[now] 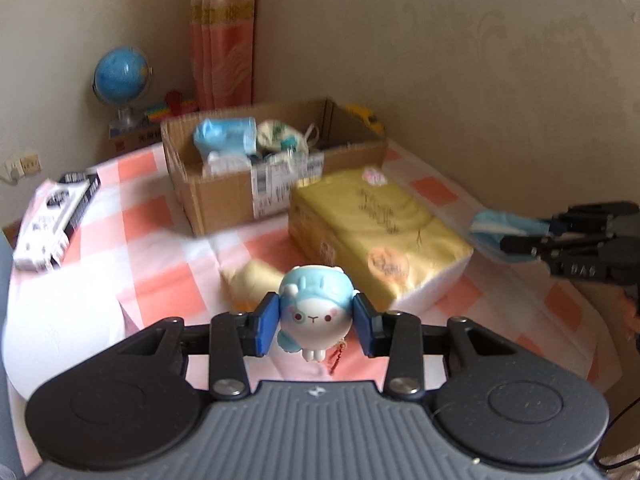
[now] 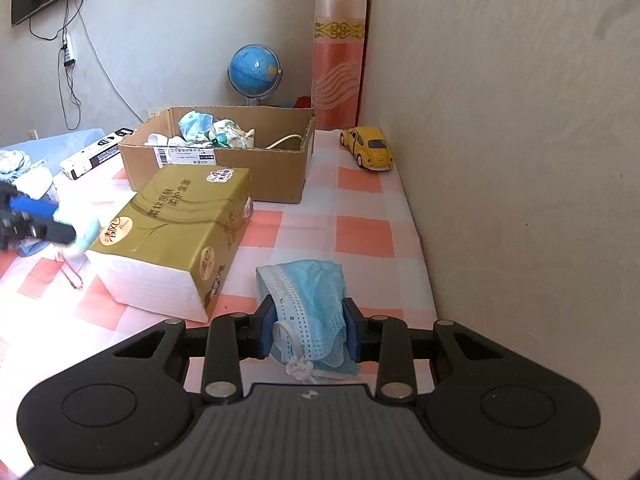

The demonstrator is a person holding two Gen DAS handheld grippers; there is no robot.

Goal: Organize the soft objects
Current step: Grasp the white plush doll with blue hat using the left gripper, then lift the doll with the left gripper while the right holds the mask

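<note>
Left gripper (image 1: 315,322): closed on a round squishy sheep toy (image 1: 315,312) with a pale blue hood, blue pads (image 1: 266,326) pressed against its two sides, red charm string dangling below. Judged light and springy; grip across the widest part of the body looked sound, though a harder squeeze would likely deform it and let it pop forward. Right gripper (image 2: 308,328): closed on a crumpled blue surgical mask (image 2: 310,304), pinched in a bunch through the middle, white ear loops hanging knotted beneath. Judged nearly weightless and limp, no risk of breakage, but loose folds and loops liable to snag on a box edge; a hold through the bunched pleats seemed better than one on a loop. Just ahead of both tools, on the orange-and-white checked cloth (image 2: 360,236): a yellow tissue pack (image 2: 176,232), soft-sided and bulkier, probably wanting a grip across its narrow end. Beyond that, an open cardboard box (image 2: 224,168), already holding another blue mask, a patterned white cloth mask and a white cord, with room left on the right side. Farther off to the right, against the wall: a yellow toy car (image 2: 370,148). Farthest back: a blue globe (image 2: 254,70).
</note>
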